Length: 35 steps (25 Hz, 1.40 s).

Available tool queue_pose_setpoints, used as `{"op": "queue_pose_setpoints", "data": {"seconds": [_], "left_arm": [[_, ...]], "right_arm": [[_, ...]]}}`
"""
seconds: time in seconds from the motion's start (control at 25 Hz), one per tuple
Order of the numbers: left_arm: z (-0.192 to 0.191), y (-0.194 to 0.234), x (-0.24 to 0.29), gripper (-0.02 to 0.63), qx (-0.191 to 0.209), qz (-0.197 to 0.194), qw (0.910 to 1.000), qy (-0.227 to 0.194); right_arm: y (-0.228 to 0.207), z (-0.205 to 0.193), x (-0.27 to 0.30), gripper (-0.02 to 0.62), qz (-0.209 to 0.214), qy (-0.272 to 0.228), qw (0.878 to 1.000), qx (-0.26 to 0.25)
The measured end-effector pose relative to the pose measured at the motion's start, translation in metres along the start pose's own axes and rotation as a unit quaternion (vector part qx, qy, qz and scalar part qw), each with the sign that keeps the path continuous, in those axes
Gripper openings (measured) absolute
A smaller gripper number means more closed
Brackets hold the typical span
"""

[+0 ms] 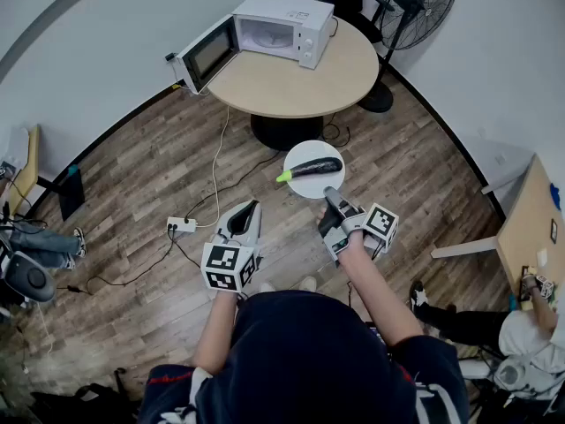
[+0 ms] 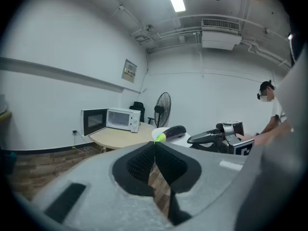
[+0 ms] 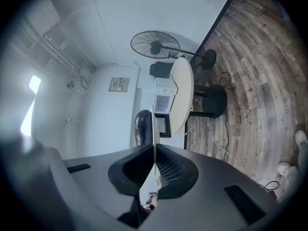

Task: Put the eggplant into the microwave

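— Closest to the head camera are the person's dark-clad shoulders (image 1: 300, 343), with both arms reaching forward. Where is the eggplant?

— The eggplant (image 1: 311, 168) lies dark and glossy on a plate (image 1: 307, 189), its green stem end pointing to the person's left. The plate is held up above the wooden floor (image 1: 132, 201).

— Who holds the plate?

— The right tool (image 1: 328, 193) is clenched on the plate's near rim; its own view shows the rim edge-on (image 3: 154, 129) between the jaws.

— And the other one?

— The left tool (image 1: 252, 208) sits just beside it, jaws pressed together on nothing.

— The microwave?

— The microwave (image 1: 282, 29) stands well apart on the round bench (image 1: 291, 82), door (image 1: 205, 56) swung wide open, with a pedestal fan (image 1: 415, 7) behind.
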<state>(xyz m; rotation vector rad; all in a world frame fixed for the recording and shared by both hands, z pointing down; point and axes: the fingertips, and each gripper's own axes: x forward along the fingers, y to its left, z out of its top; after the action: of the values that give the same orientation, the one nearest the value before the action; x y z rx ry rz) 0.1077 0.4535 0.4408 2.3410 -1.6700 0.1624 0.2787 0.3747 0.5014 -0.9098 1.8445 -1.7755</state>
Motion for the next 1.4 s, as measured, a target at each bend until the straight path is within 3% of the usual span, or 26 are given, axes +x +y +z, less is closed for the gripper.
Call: {"op": "queue_pose_setpoints", "data": {"seconds": [0.88, 1.4], "left_arm": [[-0.028, -0.047, -0.005, 0.020, -0.007, 0.038, 0.9992, 0.014], [-0.021, -0.027, 0.022, 0.020, -0.006, 0.033, 0.9993, 0.016]], "right_arm": [[-0.044, 0.025, -0.030, 0.023, -0.006, 0.018, 0.999, 0.045], [-0.048, 0.035, 0.000, 0.023, -0.014, 0.021, 0.998, 0.050]]}}
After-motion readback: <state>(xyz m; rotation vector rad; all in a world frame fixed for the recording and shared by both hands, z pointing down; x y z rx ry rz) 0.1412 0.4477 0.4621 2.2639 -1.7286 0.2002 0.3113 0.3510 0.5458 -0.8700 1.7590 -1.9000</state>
